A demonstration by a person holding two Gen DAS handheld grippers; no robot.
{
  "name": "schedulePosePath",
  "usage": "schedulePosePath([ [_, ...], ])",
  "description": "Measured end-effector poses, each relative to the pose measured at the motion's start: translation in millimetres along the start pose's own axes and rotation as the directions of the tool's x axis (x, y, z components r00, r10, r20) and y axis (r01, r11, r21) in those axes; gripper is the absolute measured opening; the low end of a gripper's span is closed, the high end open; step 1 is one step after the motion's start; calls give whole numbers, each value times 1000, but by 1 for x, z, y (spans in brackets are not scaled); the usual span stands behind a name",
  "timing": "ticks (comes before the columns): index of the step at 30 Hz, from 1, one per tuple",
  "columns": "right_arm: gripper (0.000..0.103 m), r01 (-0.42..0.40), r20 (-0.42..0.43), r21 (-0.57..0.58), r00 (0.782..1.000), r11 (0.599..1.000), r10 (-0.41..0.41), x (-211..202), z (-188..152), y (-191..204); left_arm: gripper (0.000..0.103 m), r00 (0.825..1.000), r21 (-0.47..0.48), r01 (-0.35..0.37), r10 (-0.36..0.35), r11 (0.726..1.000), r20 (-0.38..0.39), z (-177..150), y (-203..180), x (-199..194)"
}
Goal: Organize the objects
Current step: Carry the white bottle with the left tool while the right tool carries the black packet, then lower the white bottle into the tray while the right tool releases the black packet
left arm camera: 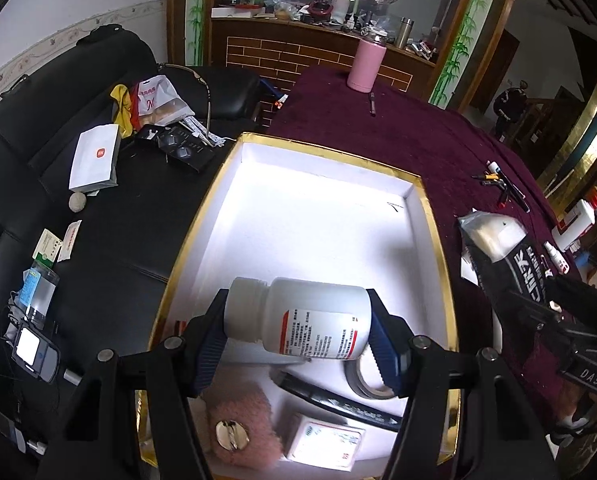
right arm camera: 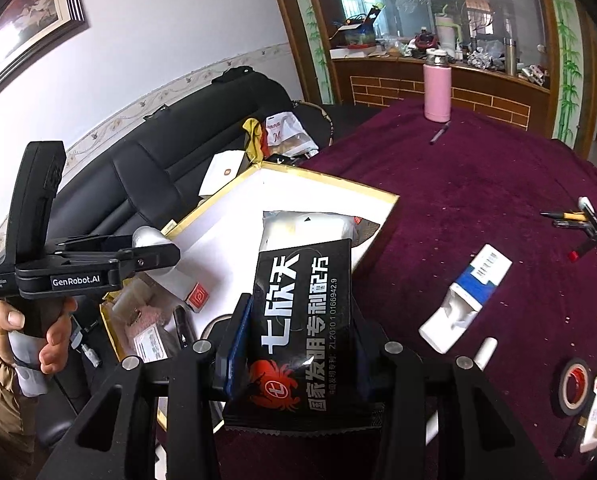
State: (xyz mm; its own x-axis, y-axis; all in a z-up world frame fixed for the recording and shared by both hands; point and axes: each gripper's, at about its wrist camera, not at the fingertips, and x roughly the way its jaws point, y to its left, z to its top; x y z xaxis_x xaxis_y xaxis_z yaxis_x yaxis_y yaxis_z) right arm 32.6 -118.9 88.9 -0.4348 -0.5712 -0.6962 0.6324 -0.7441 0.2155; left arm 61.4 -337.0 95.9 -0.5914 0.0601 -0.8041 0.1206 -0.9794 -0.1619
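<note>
Left gripper (left arm camera: 298, 334) clamps smooth cylindrical bottle (left arm camera: 298, 316); right gripper (right arm camera: 298, 344) grips glossy pouch (right arm camera: 302, 312).

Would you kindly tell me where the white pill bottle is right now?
In the left wrist view, the white pill bottle lies sideways in the left claw, above the gold-rimmed box.

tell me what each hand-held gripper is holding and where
Left hand-held gripper: white pill bottle, clamped end to end, cap and base. Right hand-held gripper: black snack packet, gripped across its lower sides.
</note>
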Motion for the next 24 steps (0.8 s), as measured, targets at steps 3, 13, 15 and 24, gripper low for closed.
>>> schedulePosePath([
  [3, 47, -4, -12, -1, 1000, 1000, 4, 8, 2, 2, 64, 1000, -9, -1, 1, 1000, -10, 4, 6, 6],
  [13, 47, -14, -42, -5, 999, 1000, 14, 23, 10, 5, 64, 997, -32, -15, 13, 999, -70, 15, 22, 35],
  [15, 47, -19, -50, -3, 999, 1000, 19, 30, 12, 6, 64, 996, -35, -18, 15, 999, -83, 16, 24, 40],
  [24, 47, -30, -77, -1, 997, 1000, 30, 54, 24, 14, 64, 993, -46, -33, 28, 998, -113, 21, 32, 57],
])
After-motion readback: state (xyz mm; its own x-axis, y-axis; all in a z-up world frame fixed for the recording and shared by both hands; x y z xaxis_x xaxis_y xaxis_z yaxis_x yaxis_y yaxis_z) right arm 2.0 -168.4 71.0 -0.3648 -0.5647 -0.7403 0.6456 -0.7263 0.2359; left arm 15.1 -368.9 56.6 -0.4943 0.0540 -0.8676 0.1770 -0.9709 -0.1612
